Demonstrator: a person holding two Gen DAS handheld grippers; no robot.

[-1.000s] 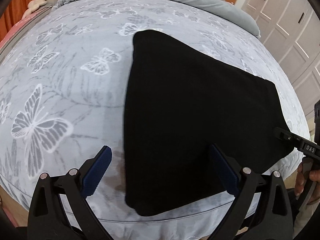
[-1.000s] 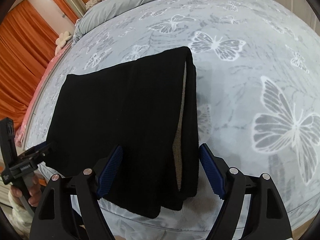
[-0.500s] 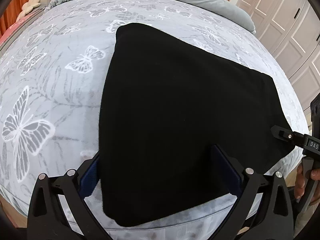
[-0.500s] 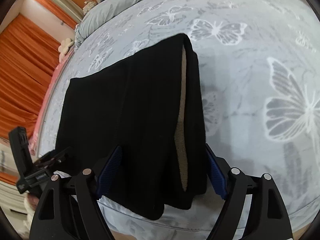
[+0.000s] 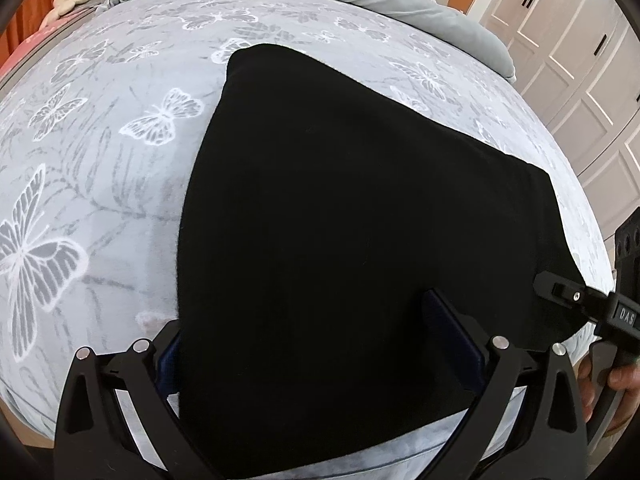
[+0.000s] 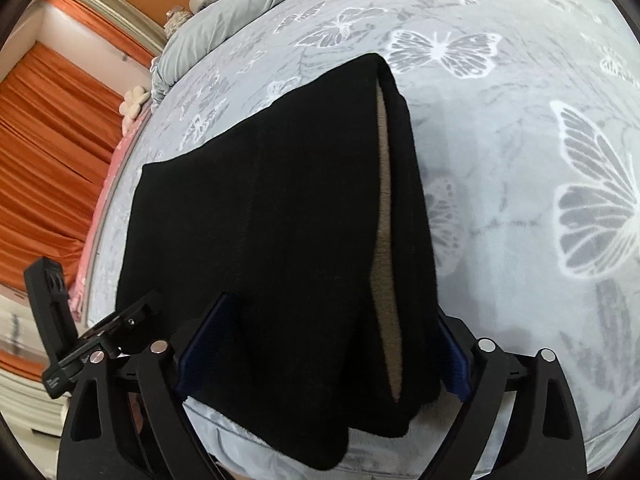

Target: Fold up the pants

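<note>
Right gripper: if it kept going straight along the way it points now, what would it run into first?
Most likely the black pants: the right gripper aims down at their near edge, jaws opening astride the cloth. The butterfly bedspread lies just beneath, though depth is unclear.

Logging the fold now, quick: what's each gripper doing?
Left gripper: open, astride the black pants, no pinch visible.
Right gripper: jaws opening, pants between them, not pinched.

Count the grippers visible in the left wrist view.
2: the left gripper straddles the black pants' near edge; the right gripper enters at the frame's right edge, jaws hidden.
</note>
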